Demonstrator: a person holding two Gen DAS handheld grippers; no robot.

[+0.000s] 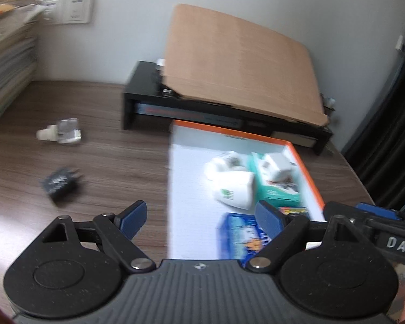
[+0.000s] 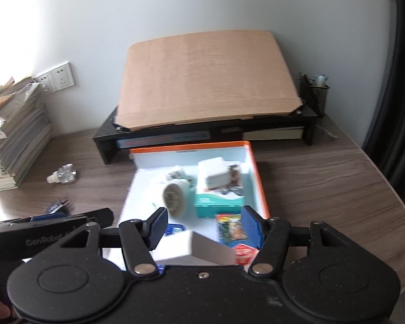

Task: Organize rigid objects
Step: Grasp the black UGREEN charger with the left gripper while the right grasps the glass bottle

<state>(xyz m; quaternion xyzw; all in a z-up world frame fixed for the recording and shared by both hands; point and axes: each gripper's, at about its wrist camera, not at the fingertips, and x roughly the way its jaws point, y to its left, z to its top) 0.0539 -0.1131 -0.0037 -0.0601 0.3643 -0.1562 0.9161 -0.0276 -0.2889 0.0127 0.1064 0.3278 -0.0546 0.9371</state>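
An orange-rimmed white box (image 1: pixel 305 162) (image 2: pixel 256 167) lies open on the wooden desk. It holds a white cylinder (image 2: pixel 175 197), a teal carton (image 2: pixel 218 202) with a white adapter (image 2: pixel 213 175) on top, a blue pack (image 1: pixel 240 232) and colourful packets (image 2: pixel 232 229). On the desk left of the box lie a black plug adapter (image 1: pixel 60 185) (image 2: pixel 58 206) and a small white-capped bottle (image 1: pixel 62 131) (image 2: pixel 63 174). My left gripper (image 1: pixel 201 216) is open and empty over the box's near left edge. My right gripper (image 2: pixel 205 225) is open above the box, with a white carton (image 2: pixel 199 251) lying just under its jaws, untouched.
A black monitor stand (image 2: pixel 108 137) with a cardboard sheet (image 2: pixel 202 81) leaning on it stands behind the box. A stack of books (image 2: pixel 16 145) sits at the far left under wall sockets (image 2: pixel 59 78). A mesh pen holder (image 2: pixel 314 94) and a dark curtain (image 2: pixel 402 81) are at the right.
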